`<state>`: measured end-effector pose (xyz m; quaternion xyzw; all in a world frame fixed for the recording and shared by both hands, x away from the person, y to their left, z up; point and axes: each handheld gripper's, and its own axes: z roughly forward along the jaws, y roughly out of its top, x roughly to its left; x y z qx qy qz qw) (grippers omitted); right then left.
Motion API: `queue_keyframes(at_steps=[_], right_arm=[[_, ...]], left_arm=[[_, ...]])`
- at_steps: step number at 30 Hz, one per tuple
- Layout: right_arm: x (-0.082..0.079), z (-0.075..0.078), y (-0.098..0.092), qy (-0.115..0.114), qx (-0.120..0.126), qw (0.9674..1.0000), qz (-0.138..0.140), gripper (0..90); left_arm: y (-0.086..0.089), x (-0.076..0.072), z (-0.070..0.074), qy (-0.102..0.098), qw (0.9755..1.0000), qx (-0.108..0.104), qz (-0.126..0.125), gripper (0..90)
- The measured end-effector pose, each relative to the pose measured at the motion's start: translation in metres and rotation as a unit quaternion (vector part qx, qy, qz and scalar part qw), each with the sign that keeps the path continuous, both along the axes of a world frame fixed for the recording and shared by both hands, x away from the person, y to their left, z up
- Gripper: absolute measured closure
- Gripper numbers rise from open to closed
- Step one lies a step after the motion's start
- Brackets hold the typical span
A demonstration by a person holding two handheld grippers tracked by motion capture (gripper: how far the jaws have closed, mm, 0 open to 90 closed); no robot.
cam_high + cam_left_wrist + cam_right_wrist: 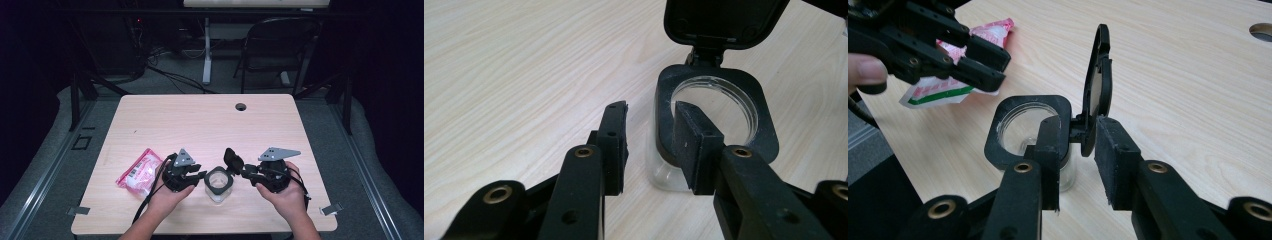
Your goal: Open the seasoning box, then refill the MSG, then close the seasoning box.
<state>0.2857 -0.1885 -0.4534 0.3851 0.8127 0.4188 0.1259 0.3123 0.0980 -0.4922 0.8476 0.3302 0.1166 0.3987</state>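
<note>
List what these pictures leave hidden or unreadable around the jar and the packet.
- Jar contents: the glass bottom is glare and blur in the left gripper view; the right gripper covers part of the mouth in its own view.
- Packet print: too small in the high view; the left gripper covers its middle in the right gripper view.
- Lid top: cut off by the upper edge in the left gripper view.

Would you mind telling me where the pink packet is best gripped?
Take the pink packet by its free corner farthest from the person, coming in low from the table's far left. It lies flat beside the left gripper, so only a thin edge offers the fingers a pinch.
</note>
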Motion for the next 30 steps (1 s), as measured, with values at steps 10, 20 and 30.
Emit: queue_keyframes(at_steps=[10,20,30], right_arm=[[-0.006,0.007,0.002,-0.004,-0.009,0.9999,0.006,70.6],[-0.008,0.009,0.006,-0.008,-0.003,0.9998,0.016,68.7],[-0.006,0.005,0.008,-0.018,-0.005,0.9996,0.022,59.5]], left_arm=[[0.034,-0.006,0.009,-0.006,0.9996,-0.008,0.028,63.8],[0.071,-0.012,0.011,-0.006,0.9982,-0.014,0.057,64.5],[0.103,-0.021,0.006,-0.016,0.9964,-0.017,0.081,61.9]])
